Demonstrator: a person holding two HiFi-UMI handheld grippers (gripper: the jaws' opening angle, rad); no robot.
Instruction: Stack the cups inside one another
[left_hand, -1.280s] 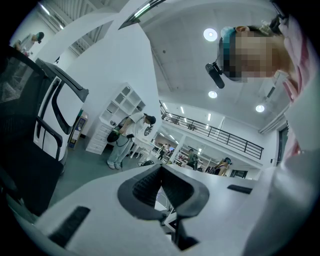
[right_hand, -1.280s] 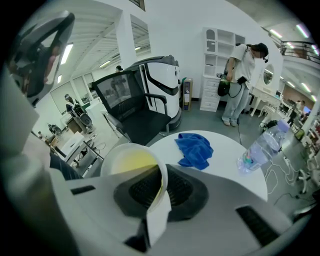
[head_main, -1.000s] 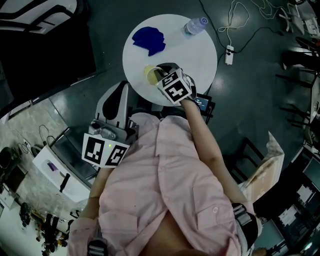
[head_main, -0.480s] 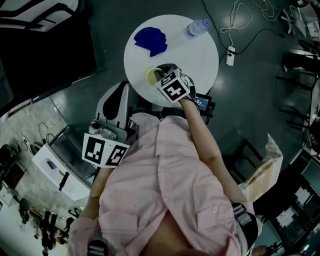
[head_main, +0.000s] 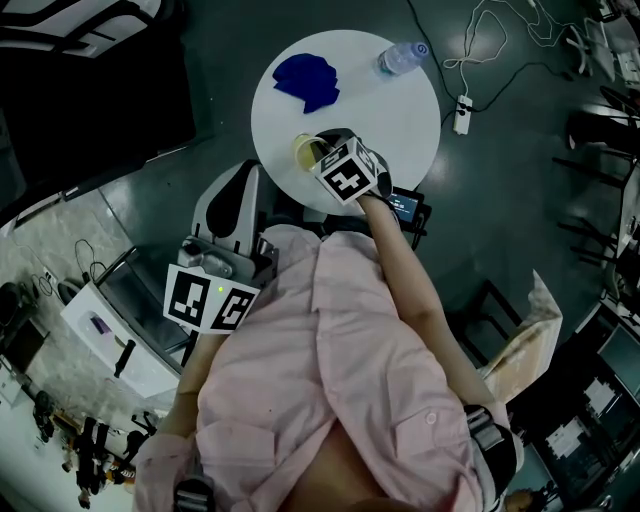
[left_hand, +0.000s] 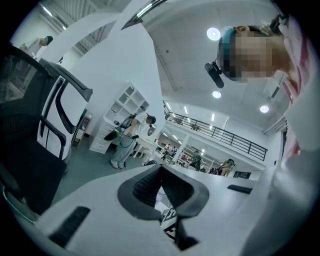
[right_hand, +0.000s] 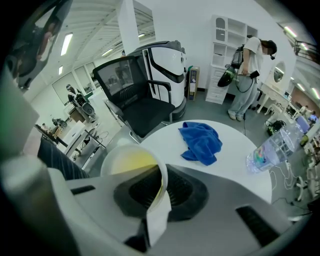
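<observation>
Right gripper (right_hand: 161, 194): clenched on the cup's (right_hand: 127, 162) wall, 1 jaw inside the rim and 1 outside.
Left gripper (left_hand: 160, 186): jaws pressed together on nothing, held back at the person's side, pointing out into the room.
Cup: yellowish, at the near-left edge of the round table (head_main: 392, 105); whether it rests on the top or hangs just above it, I cannot tell.
Other cups: none shows in any view, so there is no visible target to nest into.
Risk 1: the grip takes only 1 thin strip of wall, so the cup may swing or slip when moved.
Risk 2: squeezing harder would likely buckle the rim and spoil a clean nesting fit.
Risk 3: the cup is close to the rim of the table; a slip here probably sends it to the floor or onto the chair (right_hand: 145, 102).
Edges: the chair stands just beside the table on the cup's side.
Open room: bare tabletop between cup and cloth (head_main: 306, 80); the bottle (head_main: 401, 58) lies at the far edge, well apart.
</observation>
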